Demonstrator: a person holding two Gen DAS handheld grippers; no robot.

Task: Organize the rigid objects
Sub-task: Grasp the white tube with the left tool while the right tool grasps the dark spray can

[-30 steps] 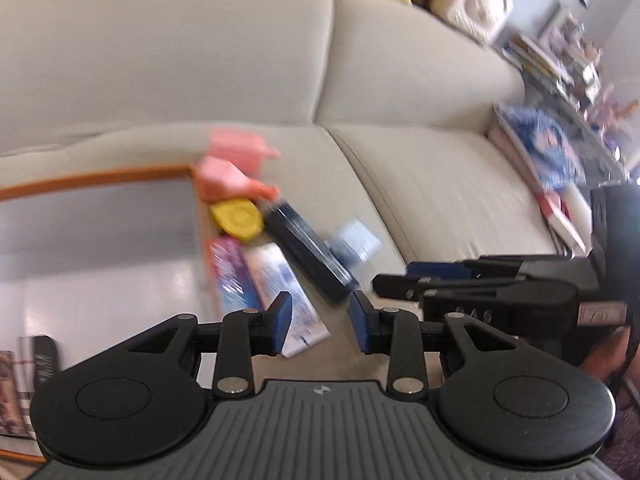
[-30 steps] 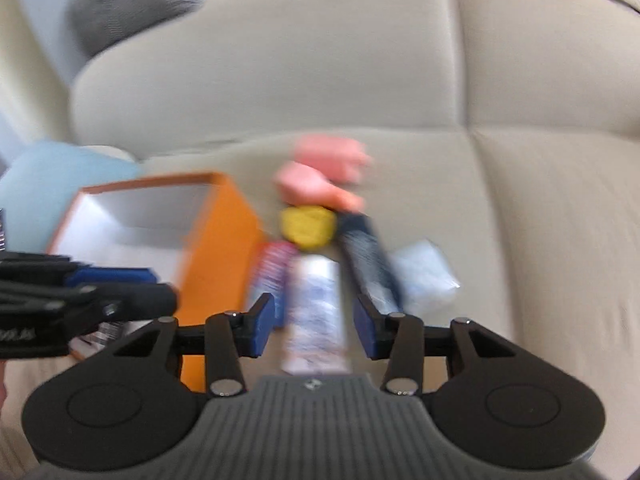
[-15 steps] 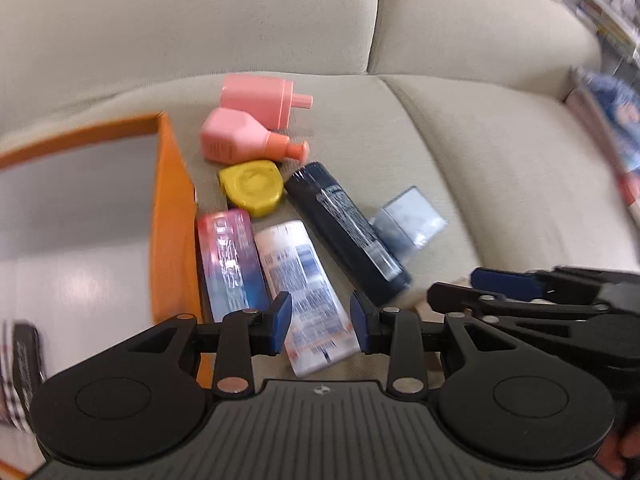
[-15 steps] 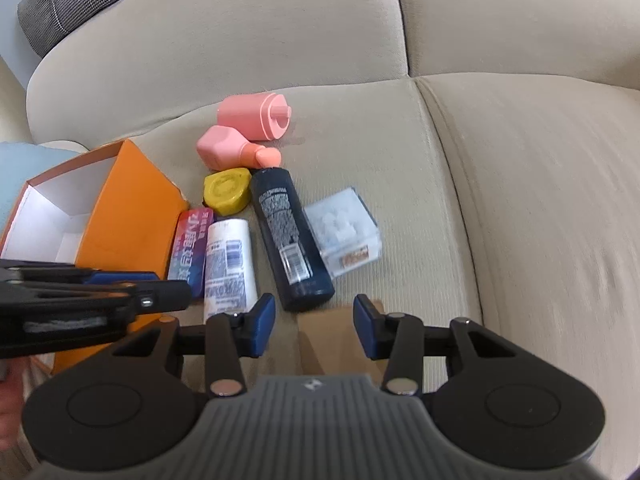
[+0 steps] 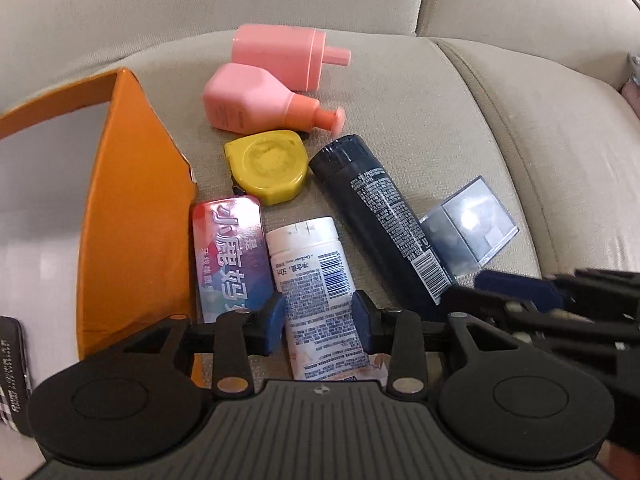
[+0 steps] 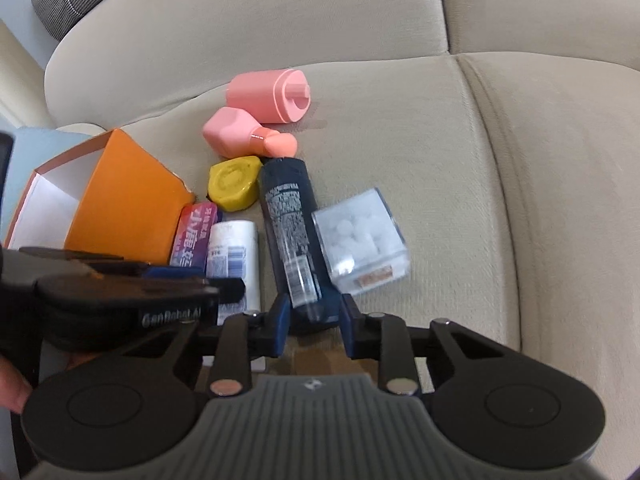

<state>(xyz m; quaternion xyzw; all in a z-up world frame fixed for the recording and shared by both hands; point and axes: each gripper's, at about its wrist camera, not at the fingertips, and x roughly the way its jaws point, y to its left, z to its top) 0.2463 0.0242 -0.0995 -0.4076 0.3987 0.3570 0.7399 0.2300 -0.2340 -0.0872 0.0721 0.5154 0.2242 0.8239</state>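
Nearest to view, the left hand-held gripper (image 5: 319, 322) straddles the lower part of a white tube (image 5: 316, 292) that lies flat on the sofa seat (image 5: 460, 120); its jaws are opening at a narrow gap, the blue pads just beside the tube's sides, though I cannot tell whether they touch it. The right hand-held gripper (image 6: 313, 326) has the near end of a dark navy bottle (image 6: 290, 224) between its fingers, and its jaws are closing; whether the pads already press on the bottle is unclear. A fingertip (image 6: 12, 394) of the person shows at the lower left edge of the right wrist view. Left of the white tube lies a red and purple tin (image 5: 230, 256), right against the wall of an open orange box (image 5: 136, 220) with a white inside. Right of the navy bottle, touching it or nearly so, sits a clear plastic box (image 6: 362, 240) of white balls. Farther back, a yellow tape measure (image 5: 266, 166) rests between the tin and the bottle's far end. Beyond it lie two pink bottles on their sides, the angular pink bottle (image 5: 256, 100) closer and the round pink bottle (image 5: 280, 56) behind it, near the sofa's backrest (image 6: 260, 20).
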